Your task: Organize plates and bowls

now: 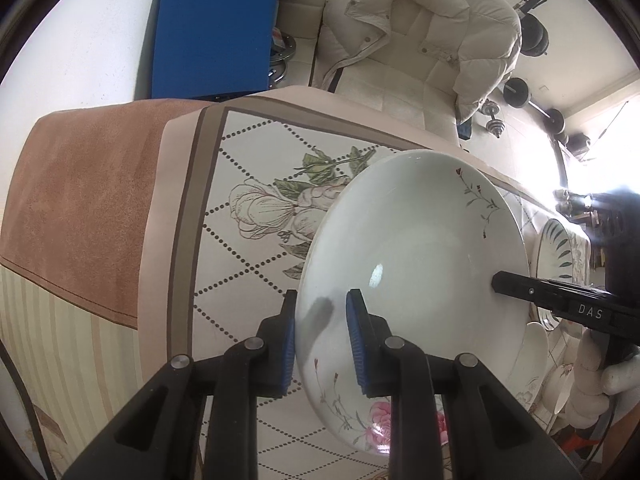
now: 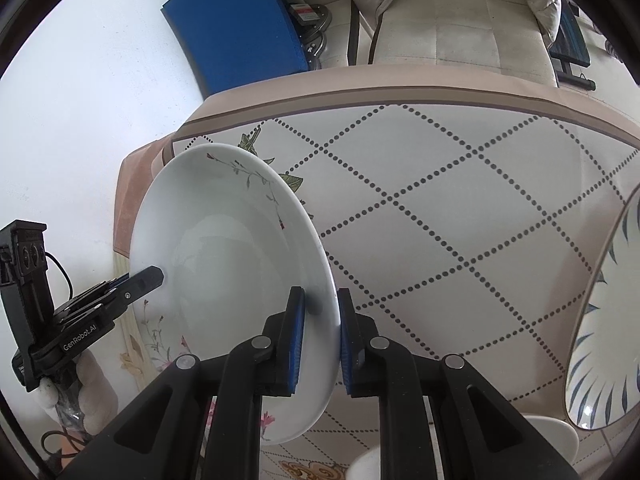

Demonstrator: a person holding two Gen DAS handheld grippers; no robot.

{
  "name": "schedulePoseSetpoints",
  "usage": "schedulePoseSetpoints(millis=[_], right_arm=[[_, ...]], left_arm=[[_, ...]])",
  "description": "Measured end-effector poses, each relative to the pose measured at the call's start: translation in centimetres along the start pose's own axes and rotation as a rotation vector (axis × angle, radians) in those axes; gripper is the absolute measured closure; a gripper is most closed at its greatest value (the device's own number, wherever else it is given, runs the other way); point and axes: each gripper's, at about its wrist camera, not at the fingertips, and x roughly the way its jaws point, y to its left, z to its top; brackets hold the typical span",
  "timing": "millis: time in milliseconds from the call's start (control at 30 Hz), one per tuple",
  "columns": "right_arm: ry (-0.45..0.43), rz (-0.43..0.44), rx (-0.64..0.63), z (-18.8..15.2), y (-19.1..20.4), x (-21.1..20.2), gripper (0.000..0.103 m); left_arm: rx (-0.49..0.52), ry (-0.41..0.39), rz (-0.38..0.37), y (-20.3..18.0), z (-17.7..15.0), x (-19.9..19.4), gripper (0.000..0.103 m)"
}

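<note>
The white plate (image 1: 412,248) with its thin flower sprigs is sitting in the middle of the left view and at centre left of the right view, lifted clear of the table (image 2: 440,208) and tipped up on edge. Both grippers are pinching it at once: the left gripper (image 1: 322,340) is closing its blue-padded fingers (image 1: 356,344) over the near rim, one pad on the face and one behind, and the right gripper (image 2: 322,336) is doing the same on the opposite rim, fingers narrowed to the thickness of the china. Holding it at two rim points is likely keeping the smooth plate from swinging or slipping while it is being carried to a stack.

At the right edge of the right view a second plate (image 2: 600,340) with dark leaf marks is waiting, and a small white bowl (image 2: 376,460) is showing at the bottom, partly hidden.

The table is wearing a cloth printed with dotted diamonds and large flowers, bordered in brown. Behind it a cream chair (image 1: 400,92) is carrying a pale padded jacket (image 1: 420,20), a blue panel (image 1: 216,24) is leaning on the white wall, and dumbbells (image 1: 520,92) are lying at the upper right of the left view.
</note>
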Motion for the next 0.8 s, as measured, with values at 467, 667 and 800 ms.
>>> schedulePoseSetpoints(millis=[467, 667, 800], right_arm=[[-0.112, -0.010, 0.070, -6.9, -6.1, -10.0, 0.085], [-0.134, -0.010, 0.127, -11.4, -10.6, -12.6, 0.086], [-0.135, -0.013, 0.161, -14.3, -13.3, -12.9, 0.085]], left_arm=[[0.151, 0.000, -0.041, -11.8, -3.0, -2.5, 0.082], [0.195, 0.043, -0.057, -16.1, -5.9, -1.3, 0.082], [0.206, 0.074, -0.059, -18.0, -7.9, 0.3, 0.082]])
